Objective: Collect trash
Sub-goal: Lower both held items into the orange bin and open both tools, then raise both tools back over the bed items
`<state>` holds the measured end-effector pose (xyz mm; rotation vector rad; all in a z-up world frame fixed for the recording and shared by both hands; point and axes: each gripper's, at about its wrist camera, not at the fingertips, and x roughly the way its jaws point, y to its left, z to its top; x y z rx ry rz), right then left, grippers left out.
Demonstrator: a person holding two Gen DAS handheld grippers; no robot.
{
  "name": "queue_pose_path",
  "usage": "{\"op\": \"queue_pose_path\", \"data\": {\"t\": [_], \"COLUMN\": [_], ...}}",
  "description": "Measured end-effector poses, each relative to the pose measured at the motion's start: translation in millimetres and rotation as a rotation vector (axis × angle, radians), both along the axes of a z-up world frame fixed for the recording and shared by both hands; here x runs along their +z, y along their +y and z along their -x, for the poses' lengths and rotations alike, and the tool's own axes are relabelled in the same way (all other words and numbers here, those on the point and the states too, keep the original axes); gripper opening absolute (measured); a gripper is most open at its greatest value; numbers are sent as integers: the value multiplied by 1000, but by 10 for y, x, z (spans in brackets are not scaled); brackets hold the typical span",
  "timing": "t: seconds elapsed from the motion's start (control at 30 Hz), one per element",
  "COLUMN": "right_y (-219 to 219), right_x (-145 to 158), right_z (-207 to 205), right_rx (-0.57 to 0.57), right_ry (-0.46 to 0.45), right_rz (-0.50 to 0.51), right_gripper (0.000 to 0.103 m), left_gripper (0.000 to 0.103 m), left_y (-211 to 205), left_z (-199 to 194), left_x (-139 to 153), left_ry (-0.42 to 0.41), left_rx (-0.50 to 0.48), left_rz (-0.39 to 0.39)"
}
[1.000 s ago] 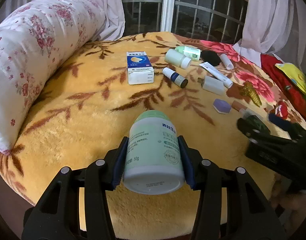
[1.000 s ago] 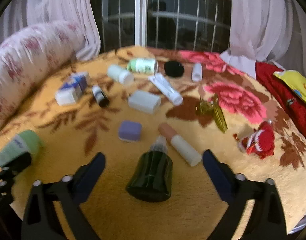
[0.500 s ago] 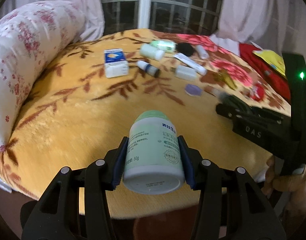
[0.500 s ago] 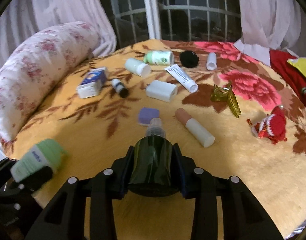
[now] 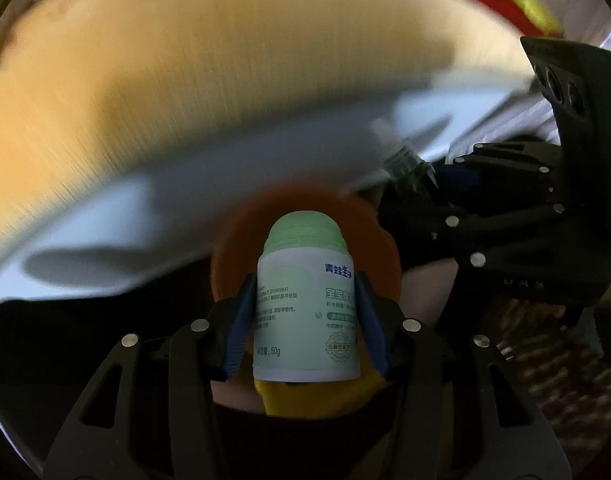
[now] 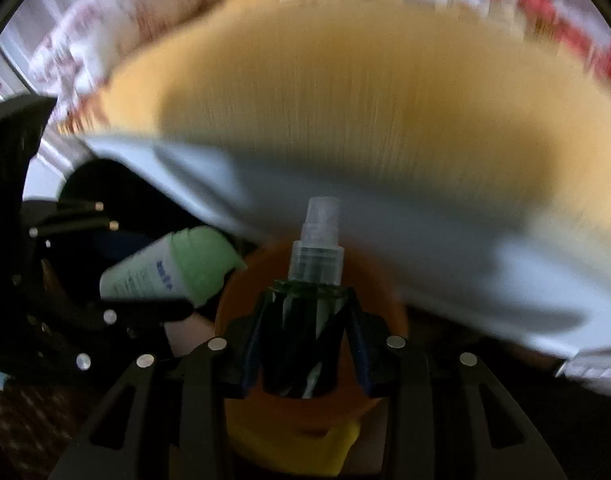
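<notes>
A: Where are the two pieces of trash sitting right now?

B: The left gripper (image 5: 305, 320) is clamping the white plastic bottle with the pale green cap (image 5: 305, 312) between its blue pads, partly closed around the body. The right gripper (image 6: 305, 344) is pinching the dark green spray bottle with the clear nozzle (image 6: 311, 312), jaws narrow and snug on its sides. Both are pointing steeply down, off the near edge of the yellow fleece blanket (image 6: 345, 100), over an orange round bin (image 6: 241, 292).

A: So the drop is coming?

B: I'm judging so. The bin's mouth is showing behind both bottles, but the views are smearing badly, so how well each one is centred over it is hard to tell.

A: How should it go?

B: Keep both grips firm until each bottle is hanging clearly inside the rim, then open one at a time. The two grippers are crowding close together, so releasing together is risking a knock that sends a bottle outside the bin.
</notes>
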<state>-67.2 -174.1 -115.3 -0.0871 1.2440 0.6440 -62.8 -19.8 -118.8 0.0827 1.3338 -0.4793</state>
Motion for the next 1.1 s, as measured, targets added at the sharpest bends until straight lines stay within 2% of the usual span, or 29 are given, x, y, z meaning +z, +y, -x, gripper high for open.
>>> {"op": "queue_pose_path", "data": {"t": [0.07, 0.17, 0.27, 0.33, 0.43, 0.5, 0.6, 0.67, 0.7, 0.77, 0.9, 1.0, 1.1], "right_y": [21, 23, -25, -44, -98, -160, -247, -350, -414, -538, -865, -1061, -1155], "right_x": [-213, -361, -382, -350, -268, -195, -4, 267, 385, 628, 1112, 1294, 1386], "right_z": [20, -23, -67, -77, -67, -68, -23, -65, -67, -95, -201, -282, -338], "right_rx": [2, -8, -38, -41, -42, -56, -75, -99, -112, -146, -253, -300, -326], "right_ry": [50, 87, 86, 60, 20, 4, -43, -113, -148, -237, -462, -563, -635], "right_rz": [31, 64, 82, 85, 90, 61, -17, -93, -120, -163, -195, -198, -163], "right_gripper": [36, 37, 79, 79, 79, 79, 79, 79, 79, 79, 82, 84, 85], "left_gripper": [48, 48, 53, 63, 71, 71, 71, 71, 71, 71, 71, 71, 71], "left_y": [-38, -76, -77, -53, -21, -11, -7, 2, -3, -17, -193, -411, -542], "left_z": [0, -14, -25, -14, -35, -15, 66, 92, 66, -31, -395, -859, -1318], "left_x": [-221, -374, -435, -392, -300, -258, 15, 232, 441, 755, 1144, 1203, 1214], "left_ry": [73, 126, 165, 154, 118, 96, -7, -102, -181, -294, -462, -521, -517], "left_rx": [-14, -24, -16, -12, 3, 15, 14, 17, 25, 39, 90, 134, 163], "left_rz": [-18, -38, -56, -46, -46, -44, 9, 29, 44, 80, 149, 154, 104]}}
